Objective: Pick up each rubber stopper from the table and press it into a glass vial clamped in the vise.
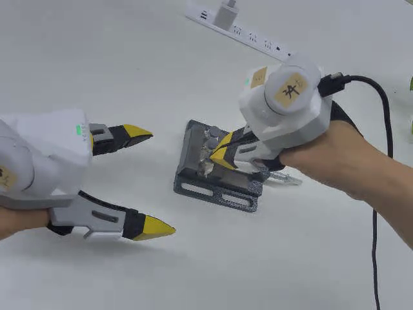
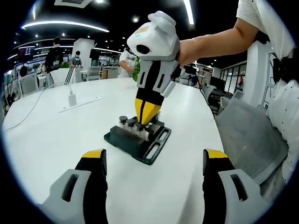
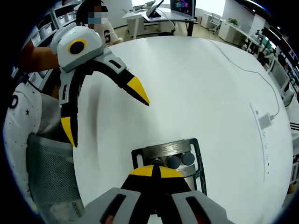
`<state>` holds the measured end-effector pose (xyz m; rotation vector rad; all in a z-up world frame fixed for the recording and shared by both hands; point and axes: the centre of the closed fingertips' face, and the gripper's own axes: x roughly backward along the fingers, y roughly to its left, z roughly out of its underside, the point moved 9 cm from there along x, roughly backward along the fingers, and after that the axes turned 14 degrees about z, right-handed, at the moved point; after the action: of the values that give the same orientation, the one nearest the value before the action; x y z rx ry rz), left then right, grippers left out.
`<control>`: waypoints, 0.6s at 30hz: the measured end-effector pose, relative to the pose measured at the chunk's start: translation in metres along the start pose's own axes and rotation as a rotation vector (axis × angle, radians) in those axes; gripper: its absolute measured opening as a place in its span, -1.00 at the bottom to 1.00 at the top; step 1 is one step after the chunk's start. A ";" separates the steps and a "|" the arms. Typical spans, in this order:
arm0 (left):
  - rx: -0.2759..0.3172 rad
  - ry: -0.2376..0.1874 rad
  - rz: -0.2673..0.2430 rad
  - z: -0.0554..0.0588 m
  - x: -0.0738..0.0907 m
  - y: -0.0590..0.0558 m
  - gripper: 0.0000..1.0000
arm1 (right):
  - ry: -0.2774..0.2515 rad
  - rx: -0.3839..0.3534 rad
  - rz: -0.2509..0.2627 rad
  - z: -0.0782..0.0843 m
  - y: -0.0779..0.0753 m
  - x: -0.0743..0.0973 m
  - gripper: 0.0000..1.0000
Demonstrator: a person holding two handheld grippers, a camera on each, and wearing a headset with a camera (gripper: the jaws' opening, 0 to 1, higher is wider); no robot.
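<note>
Right gripper (image 1: pixel 221 148), jaws pinched shut, appears to be seating a stopper among the vials (image 2: pixel 130 122) in the vise (image 1: pixel 213 192); next, press straight down, left gripper (image 1: pixel 155 181) idling wide at nine o'clock.

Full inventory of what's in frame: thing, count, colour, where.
table: 1, white, under everything
vise: 1, dark grey, mid-table
glass vials: row, count unclear, clear, clamped in vise
rubber stoppers: at least 2, dark grey, on vials
power strip: 1, white, far side of table
plug: 1, white, in the strip
cable: 1, black, right of vise
mesh chair: 1, grey, beside table
left gripper: 1, white, yellow tips, open, left of vise
right gripper: 1, same, shut over vials
</note>
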<state>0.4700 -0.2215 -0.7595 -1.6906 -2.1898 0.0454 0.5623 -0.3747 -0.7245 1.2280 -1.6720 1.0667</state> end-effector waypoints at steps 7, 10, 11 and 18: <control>0.004 -0.006 -0.004 0.001 0.001 -0.001 0.67 | 0.017 0.023 -0.010 -0.002 0.000 0.000 -1.00; 0.004 -0.010 -0.007 0.001 0.001 0.000 0.67 | 0.023 0.030 -0.012 -0.003 0.000 0.000 -1.00; 0.004 -0.011 -0.007 0.001 0.001 0.000 0.67 | 0.024 0.030 -0.013 -0.003 0.000 0.000 -1.00; 0.005 -0.015 -0.011 0.002 0.001 0.000 0.66 | 0.031 0.039 -0.023 -0.003 -0.001 -0.001 -1.00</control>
<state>0.4696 -0.2198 -0.7611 -1.6808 -2.2076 0.0611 0.5638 -0.3715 -0.7245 1.2463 -1.6165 1.1043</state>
